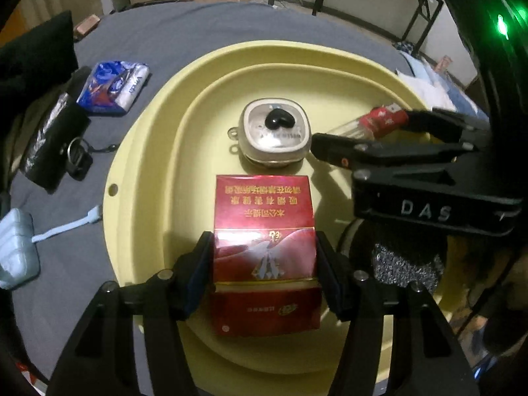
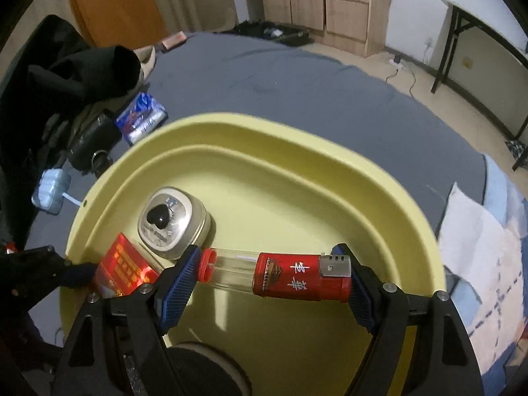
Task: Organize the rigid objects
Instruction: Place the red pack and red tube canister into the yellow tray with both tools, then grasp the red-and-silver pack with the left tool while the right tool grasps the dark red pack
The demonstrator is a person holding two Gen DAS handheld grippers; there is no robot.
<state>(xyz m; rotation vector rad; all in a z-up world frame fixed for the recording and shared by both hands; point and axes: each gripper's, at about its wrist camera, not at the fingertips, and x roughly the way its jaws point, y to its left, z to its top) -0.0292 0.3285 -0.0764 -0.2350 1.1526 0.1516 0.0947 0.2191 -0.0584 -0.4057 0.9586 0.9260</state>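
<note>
Lighter point(image 2: 302, 279) endwise across right tool point(image 2: 274, 283), right view only.

Count's in around the one yellow tray point(image 1: 138, 151): inside it, one red cigarette pack point(image 1: 264, 247), one squarish tin point(image 1: 275, 133) and one red lighter point(image 2: 297, 279); beside it on the bed, one blue packet point(image 1: 114, 87) and one pale blue charger point(image 1: 16, 247).

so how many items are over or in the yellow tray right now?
3. Red box between the left gripper's fingers at the yellow tray's near side; beige tin mid-tray; lighter held in the right gripper. Grippers may hide more.
</note>
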